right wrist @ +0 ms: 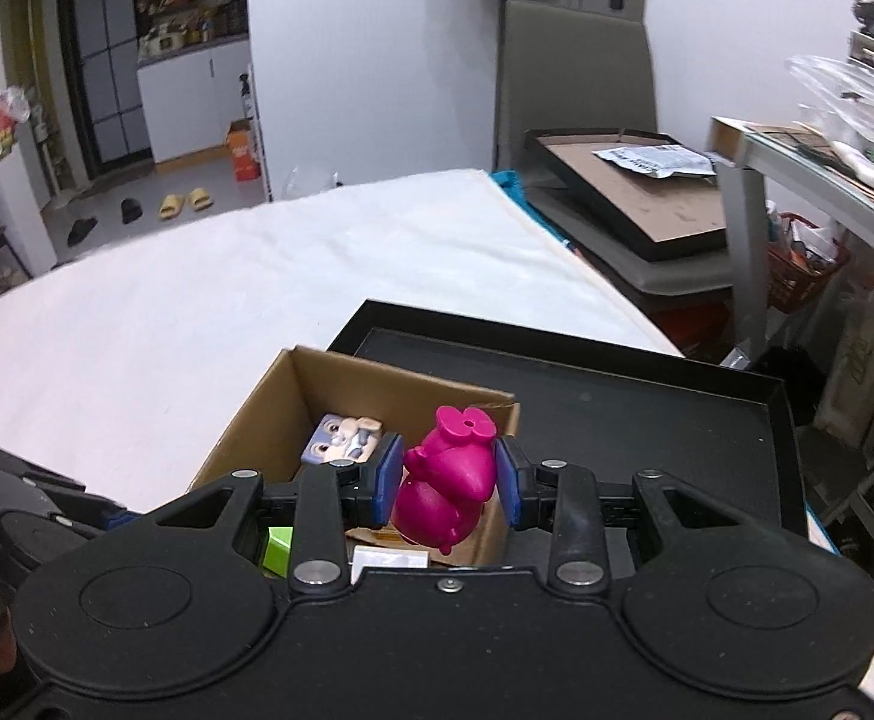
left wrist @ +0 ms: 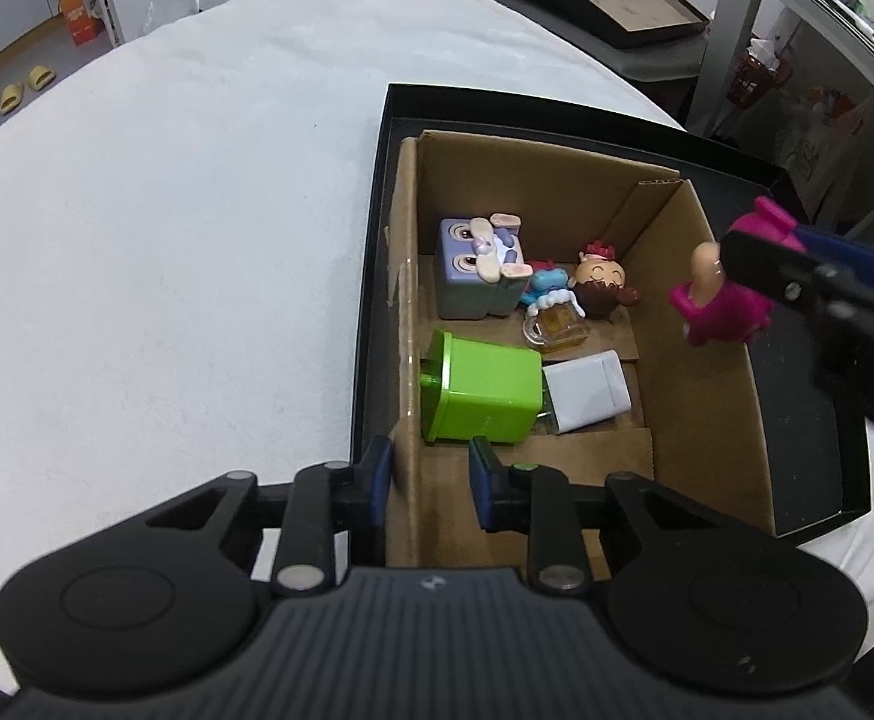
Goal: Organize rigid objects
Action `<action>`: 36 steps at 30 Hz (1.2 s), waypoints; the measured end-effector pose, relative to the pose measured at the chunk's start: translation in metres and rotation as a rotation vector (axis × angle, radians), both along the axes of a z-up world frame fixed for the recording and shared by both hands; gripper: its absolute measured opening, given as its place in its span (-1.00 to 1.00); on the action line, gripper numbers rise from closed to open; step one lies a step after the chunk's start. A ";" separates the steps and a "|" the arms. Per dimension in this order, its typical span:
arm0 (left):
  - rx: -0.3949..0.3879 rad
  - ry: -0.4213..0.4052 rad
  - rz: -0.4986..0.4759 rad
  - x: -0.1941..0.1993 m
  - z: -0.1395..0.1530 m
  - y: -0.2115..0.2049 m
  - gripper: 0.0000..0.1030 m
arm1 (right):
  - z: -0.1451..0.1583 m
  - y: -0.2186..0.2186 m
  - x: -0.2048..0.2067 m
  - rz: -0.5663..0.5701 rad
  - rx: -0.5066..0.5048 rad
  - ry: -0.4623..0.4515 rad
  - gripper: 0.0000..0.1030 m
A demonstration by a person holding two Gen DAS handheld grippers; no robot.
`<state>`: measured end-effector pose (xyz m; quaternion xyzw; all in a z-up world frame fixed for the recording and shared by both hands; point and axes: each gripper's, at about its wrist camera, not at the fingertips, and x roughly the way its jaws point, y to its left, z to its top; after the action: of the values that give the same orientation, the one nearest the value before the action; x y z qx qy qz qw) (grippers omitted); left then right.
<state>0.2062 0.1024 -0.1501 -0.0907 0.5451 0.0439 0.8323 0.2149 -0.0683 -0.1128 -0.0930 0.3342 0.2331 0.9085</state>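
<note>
A cardboard box (left wrist: 695,276) sits inside a black tray (left wrist: 377,228) on the white table. In the box lie a green box-shaped toy (left wrist: 485,390), a white block (left wrist: 587,390), a grey-purple cube figure (left wrist: 473,270), a small doll head (left wrist: 602,285) and a clear mug toy (left wrist: 557,324). My right gripper (right wrist: 446,480) is shut on a magenta figure (right wrist: 446,480) and holds it above the box's right wall; the figure also shows in the left wrist view (left wrist: 719,300). My left gripper (left wrist: 431,480) is open, straddling the box's near-left wall.
A chair (right wrist: 575,90) with a flat black tray (right wrist: 629,180) stands beyond the table's far right edge. A metal shelf (right wrist: 797,168) with clutter stands at the right. The white table (left wrist: 167,210) spreads to the left.
</note>
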 end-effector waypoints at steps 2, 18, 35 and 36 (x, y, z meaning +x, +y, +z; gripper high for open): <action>-0.004 0.001 -0.006 0.000 0.000 0.002 -0.56 | -0.004 0.007 0.000 0.013 -0.023 0.000 -0.36; -0.011 0.009 0.007 -0.002 -0.001 0.006 -0.78 | -0.027 0.040 -0.008 0.062 -0.195 -0.060 -0.35; -0.008 0.021 0.014 -0.005 0.026 0.000 -0.70 | -0.020 0.020 -0.009 -0.004 -0.222 -0.102 0.07; -0.011 0.019 0.014 -0.007 0.028 0.000 -0.69 | -0.017 0.015 -0.009 -0.022 -0.211 -0.094 0.09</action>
<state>0.1996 0.1023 -0.1221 -0.0989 0.5526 0.0475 0.8262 0.2061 -0.0533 -0.1301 -0.1951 0.3150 0.1821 0.9108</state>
